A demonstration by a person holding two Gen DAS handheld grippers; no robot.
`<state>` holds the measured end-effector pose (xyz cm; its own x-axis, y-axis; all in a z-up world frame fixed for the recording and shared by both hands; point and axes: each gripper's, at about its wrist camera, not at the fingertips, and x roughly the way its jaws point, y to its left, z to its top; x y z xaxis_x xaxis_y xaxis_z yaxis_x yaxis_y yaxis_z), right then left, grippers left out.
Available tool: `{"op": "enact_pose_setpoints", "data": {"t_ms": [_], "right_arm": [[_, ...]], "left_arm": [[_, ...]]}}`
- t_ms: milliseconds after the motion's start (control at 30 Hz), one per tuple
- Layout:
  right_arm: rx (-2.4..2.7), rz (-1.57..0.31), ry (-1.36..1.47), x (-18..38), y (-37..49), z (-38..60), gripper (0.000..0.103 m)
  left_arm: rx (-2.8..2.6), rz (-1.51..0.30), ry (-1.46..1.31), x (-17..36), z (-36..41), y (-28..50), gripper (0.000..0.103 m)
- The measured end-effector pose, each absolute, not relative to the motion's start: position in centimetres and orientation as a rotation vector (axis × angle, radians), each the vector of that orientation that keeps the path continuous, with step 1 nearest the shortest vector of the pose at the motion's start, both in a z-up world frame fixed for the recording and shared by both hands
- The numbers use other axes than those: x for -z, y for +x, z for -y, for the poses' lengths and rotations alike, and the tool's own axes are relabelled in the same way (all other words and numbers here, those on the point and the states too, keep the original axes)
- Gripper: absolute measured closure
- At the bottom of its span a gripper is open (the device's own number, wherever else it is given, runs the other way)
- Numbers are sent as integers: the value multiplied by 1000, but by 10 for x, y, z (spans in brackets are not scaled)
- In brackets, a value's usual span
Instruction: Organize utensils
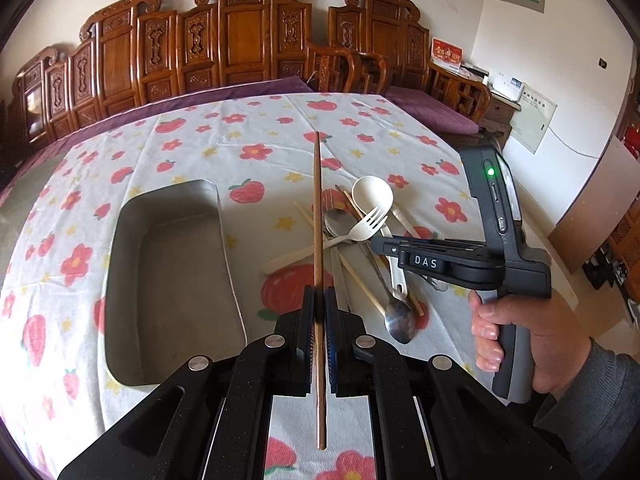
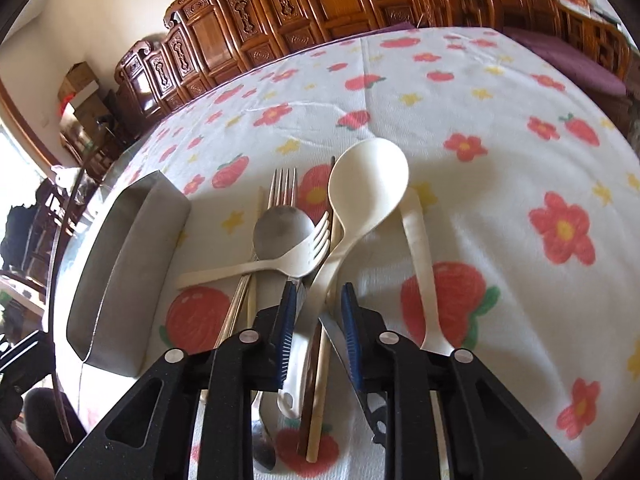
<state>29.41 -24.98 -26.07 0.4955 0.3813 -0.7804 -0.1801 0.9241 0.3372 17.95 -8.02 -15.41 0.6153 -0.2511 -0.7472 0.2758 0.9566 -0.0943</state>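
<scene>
My left gripper [image 1: 319, 294] is shut on a brown chopstick [image 1: 318, 208], held above the cloth just right of the empty metal tray [image 1: 168, 280]. A pile of utensils lies to the right: a cream ladle spoon [image 1: 372, 194], a cream fork [image 1: 360, 228], metal spoons [image 1: 400, 320] and pale chopsticks. My right gripper [image 2: 319, 294] is open, its jaws on either side of the cream ladle's handle [image 2: 320, 292]. The ladle bowl [image 2: 368, 176], cream fork [image 2: 280, 264], a metal spoon [image 2: 282, 232] and a metal fork [image 2: 284, 188] lie ahead of it. The tray [image 2: 120, 264] is to its left.
A flowered tablecloth [image 1: 240, 148] covers the table. Carved wooden chairs [image 1: 240, 36] and a purple cushion stand behind it. A second cream spoon [image 2: 420, 264] lies right of the pile. The right gripper's body and the hand that holds it [image 1: 520, 332] are at the table's right edge.
</scene>
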Motion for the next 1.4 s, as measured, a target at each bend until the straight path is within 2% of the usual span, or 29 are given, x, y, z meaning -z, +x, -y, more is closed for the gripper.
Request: {"op": "enact_pose_setpoints", "data": {"t_ms": [33,100,167,233,800,1400], "right_arm": [[-349,-996,227,260,293,251,85],[-343,-995,230,258,292,253,87],[-335,-988,236,255,290,256,97],[-338,-976,235,253,290,257,98],[-345,-823,179,209,264,257,98],[-372,-797,149,204,259,241,98]], "left_arm": [[302,-852,34,152,79,177,99],[299,-843,42,146,79,172,99],[296,-837,47,142,76,170,99],[293,-832,47,138,72,169,99],[186,-841,22,153,-2,218,99],[149,-967,-9,200,-31,245,99]]}}
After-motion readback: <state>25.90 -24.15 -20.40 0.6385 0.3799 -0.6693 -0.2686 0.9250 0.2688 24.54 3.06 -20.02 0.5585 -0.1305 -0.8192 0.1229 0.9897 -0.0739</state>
